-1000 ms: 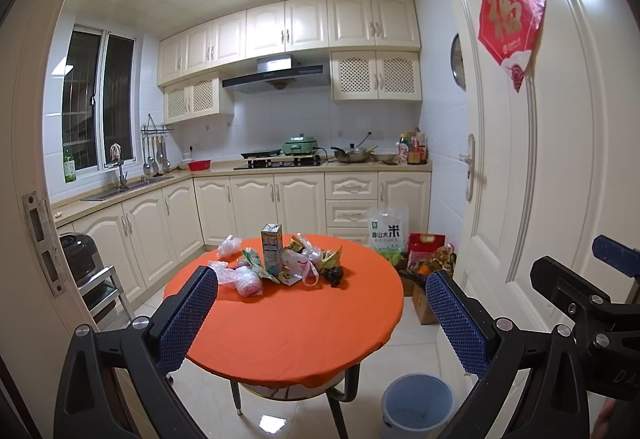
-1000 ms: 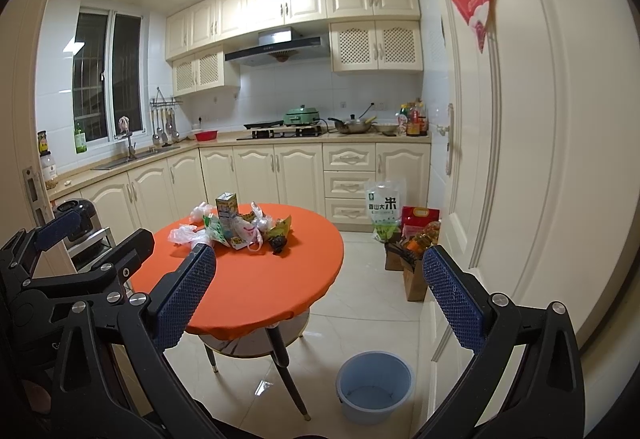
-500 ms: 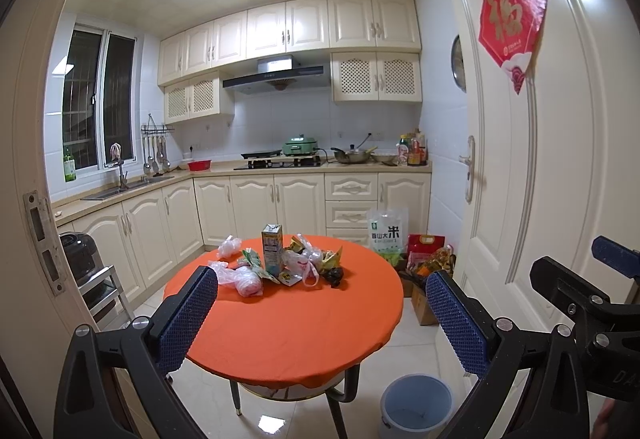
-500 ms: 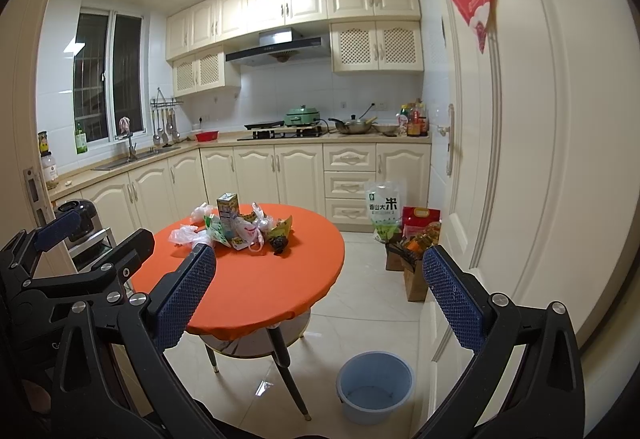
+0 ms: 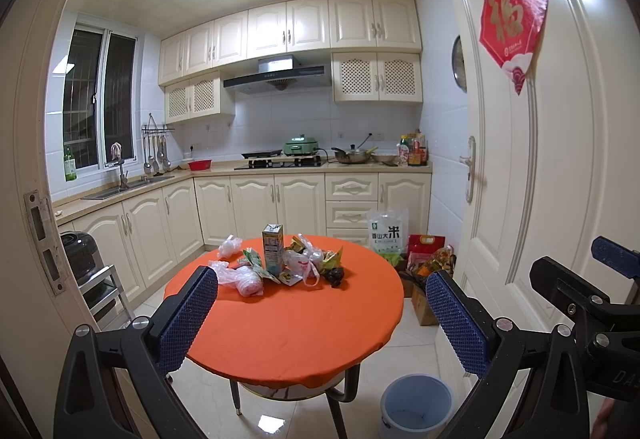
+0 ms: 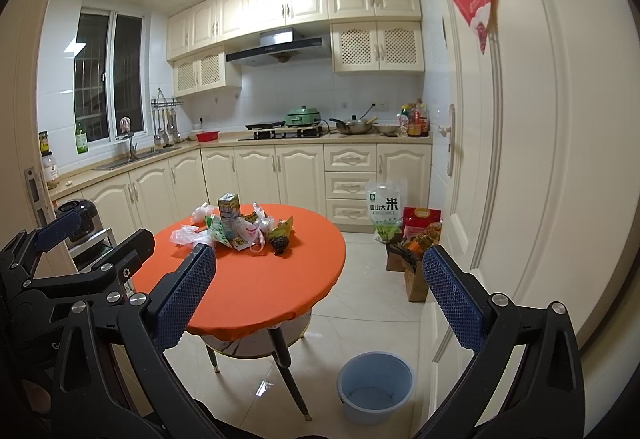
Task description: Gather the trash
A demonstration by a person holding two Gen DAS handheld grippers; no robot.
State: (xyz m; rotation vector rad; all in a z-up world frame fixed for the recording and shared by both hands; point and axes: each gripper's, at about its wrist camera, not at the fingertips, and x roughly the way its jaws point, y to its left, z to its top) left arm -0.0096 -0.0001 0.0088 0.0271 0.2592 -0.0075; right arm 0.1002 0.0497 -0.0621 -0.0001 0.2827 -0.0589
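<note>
A pile of trash lies at the far side of a round orange table (image 5: pixel 292 335): an upright drink carton (image 5: pixel 272 249), crumpled clear plastic bags (image 5: pixel 240 277), wrappers and a dark lump (image 5: pixel 335 276). The pile also shows in the right wrist view, with the carton (image 6: pixel 228 211) standing on the table (image 6: pixel 272 287). A light blue bucket (image 5: pixel 416 405) stands empty on the floor at the table's front right, seen too in the right wrist view (image 6: pixel 375 379). My left gripper (image 5: pixel 322 315) and my right gripper (image 6: pixel 320 295) are both open and empty, well short of the table.
I am in a kitchen doorway. The white door (image 5: pixel 532 159) stands open on the right. A rice sack (image 5: pixel 386 235) and boxes of groceries (image 5: pixel 428 271) sit on the floor by it. Cabinets (image 5: pixel 256 207) line the back and left walls. A metal stand (image 5: pixel 100 291) holds a dark appliance at left.
</note>
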